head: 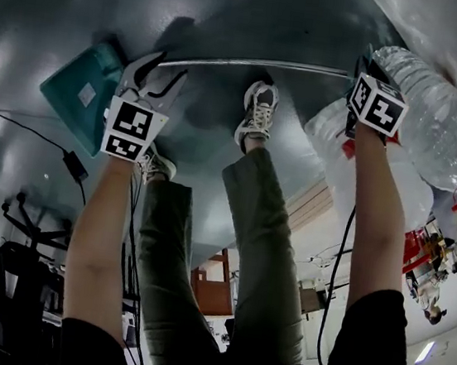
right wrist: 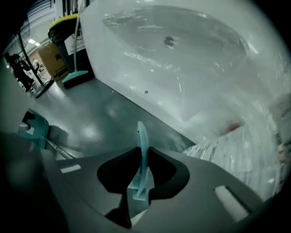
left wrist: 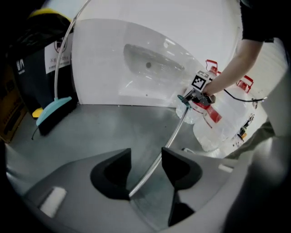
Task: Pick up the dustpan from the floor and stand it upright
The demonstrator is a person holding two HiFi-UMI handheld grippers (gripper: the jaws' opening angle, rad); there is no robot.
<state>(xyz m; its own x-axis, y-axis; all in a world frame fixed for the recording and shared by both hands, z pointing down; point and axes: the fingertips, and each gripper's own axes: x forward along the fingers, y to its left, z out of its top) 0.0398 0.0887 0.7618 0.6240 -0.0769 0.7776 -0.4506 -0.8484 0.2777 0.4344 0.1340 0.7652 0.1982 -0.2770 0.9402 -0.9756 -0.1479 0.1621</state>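
Clear water jugs (left wrist: 227, 120) with red labels sit on the grey floor (left wrist: 113, 132) against a glossy white panel (left wrist: 136, 45). At the floor's left edge, a teal broom (left wrist: 53, 108) stands beside a black cabinet (left wrist: 27, 86).

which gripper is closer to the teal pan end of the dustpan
Left. The left gripper is close beside the pan, the metal handle passing between its open jaws. The right gripper is at the handle's far end, clamped on the teal grip.
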